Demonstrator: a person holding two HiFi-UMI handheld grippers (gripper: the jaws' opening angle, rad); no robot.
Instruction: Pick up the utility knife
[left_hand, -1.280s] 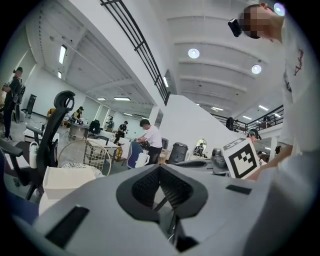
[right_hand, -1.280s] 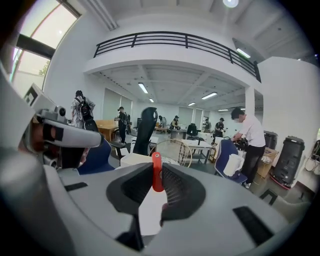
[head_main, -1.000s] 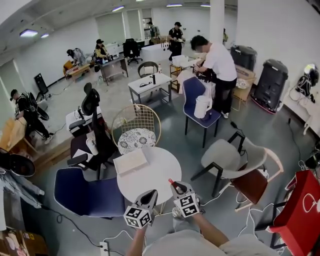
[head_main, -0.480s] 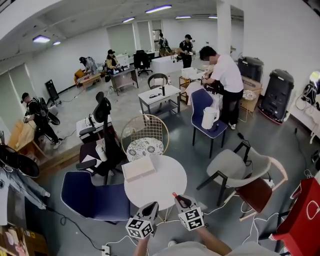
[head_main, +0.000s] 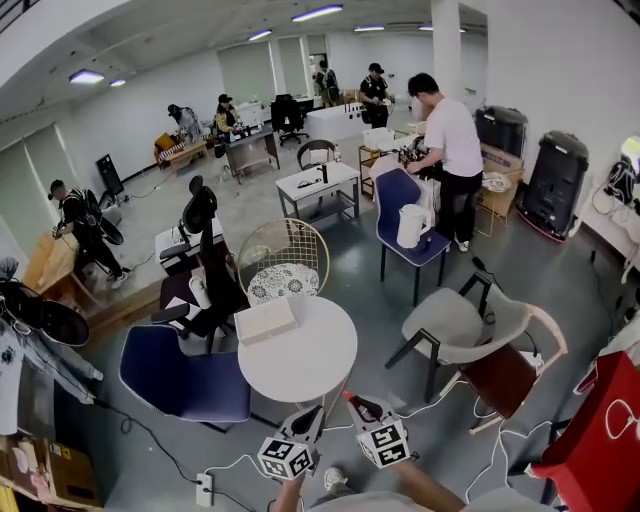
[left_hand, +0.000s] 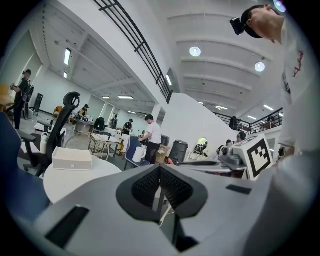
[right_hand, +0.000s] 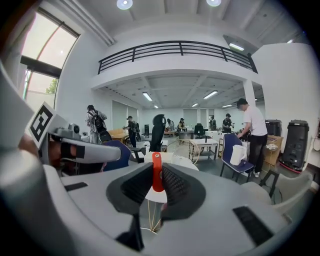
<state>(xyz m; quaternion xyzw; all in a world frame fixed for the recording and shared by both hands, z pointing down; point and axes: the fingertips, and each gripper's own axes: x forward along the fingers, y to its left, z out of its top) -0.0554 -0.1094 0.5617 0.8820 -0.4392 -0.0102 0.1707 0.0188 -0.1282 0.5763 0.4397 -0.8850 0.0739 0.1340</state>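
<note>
Already the utility knife (right_hand: 157, 169) sits clamped upright between the pads of the right claw (right_hand: 157, 187), its orange body poking out beyond the tips. A firm, even squeeze and a level carry, clear of the round table (head_main: 300, 360) ahead, seems wisest. Beside it, the left claw (left_hand: 160, 187) is pressed closed on nothing. The knife's lower end is hidden between the pads, so I cannot tell whether any blade is out.

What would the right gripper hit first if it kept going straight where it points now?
Probably the round white table: the right gripper, holding the red utility knife, aims at its near edge, though depth is unclear.
</note>
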